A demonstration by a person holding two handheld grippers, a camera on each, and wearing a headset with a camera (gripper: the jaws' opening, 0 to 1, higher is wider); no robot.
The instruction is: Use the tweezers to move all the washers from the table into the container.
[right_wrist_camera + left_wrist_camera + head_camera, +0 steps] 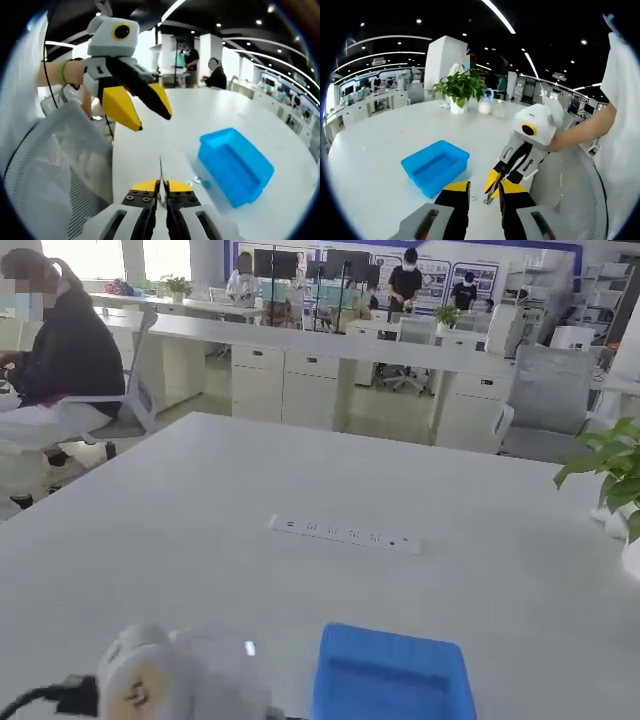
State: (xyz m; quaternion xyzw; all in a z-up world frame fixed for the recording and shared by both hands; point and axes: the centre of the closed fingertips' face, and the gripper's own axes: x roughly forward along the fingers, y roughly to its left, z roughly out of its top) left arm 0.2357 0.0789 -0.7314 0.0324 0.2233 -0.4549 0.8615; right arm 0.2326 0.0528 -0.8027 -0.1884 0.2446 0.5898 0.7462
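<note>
Nearest, low over the table (200, 540): right gripper (161, 187), tongs pressed together on the tweezers (160, 175). The thin tweezer blades stick out forward between the yellow tips and point down toward the tabletop.

Just beside it: left gripper (154, 122), tongs spread wide apart and holding nothing, tips hanging above the table near the tweezers. Behind it, a hand with a green band at the wrist and the grey mesh chair back (50, 170).

On the table just ahead of the tweezers: a few small washers (197, 179), lying loose on the white surface between the tweezer tip and the container (248, 181). One looks bluish; the exact count is too small to tell.

The container is a blue open tray, sitting flat on the table, near the washers but not touching them. Cannot tell whether anything lies inside it.

Mid-table: a white power strip (345, 533) lying flat. At the table's far side, a potted plant (459, 89) with a white jug (485, 105) beside it.

Farther off: a seated person (60, 350) at a side desk, rows of white desks, and people (405, 280) standing at the back.
</note>
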